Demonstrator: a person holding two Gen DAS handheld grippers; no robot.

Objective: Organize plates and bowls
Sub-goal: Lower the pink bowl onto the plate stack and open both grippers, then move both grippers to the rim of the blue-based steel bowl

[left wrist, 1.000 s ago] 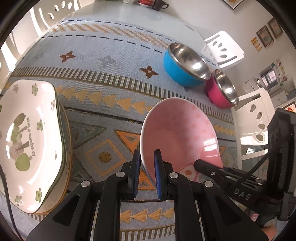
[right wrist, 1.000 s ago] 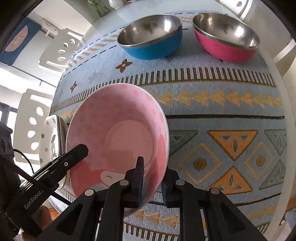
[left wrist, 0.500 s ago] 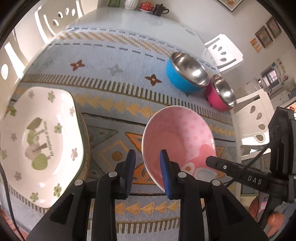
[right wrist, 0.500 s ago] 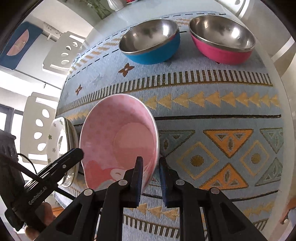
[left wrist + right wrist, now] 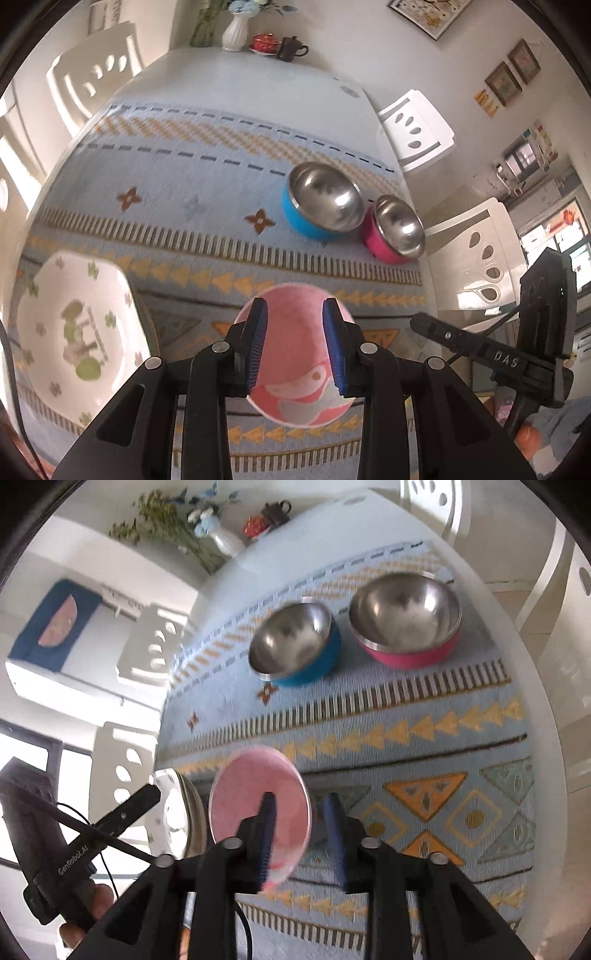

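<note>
Both jaws are opening, let go of the pink bowl (image 5: pixel 295 354); its six o'clock edge is blurry.

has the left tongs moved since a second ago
Yes. The left tongs have risen away from the pink bowl on the patterned cloth, jaws opening, no longer pinching its rim.

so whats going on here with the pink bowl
A person is sorting dishes on a patterned table mat with two tools. The pink bowl lies on the mat. The left hand-held gripper and the right hand-held gripper are both above it, jaws opening, pads off the bowl. A stack of flowered plates sits to one side; the blue bowl and magenta bowl sit untouched farther back.
</note>
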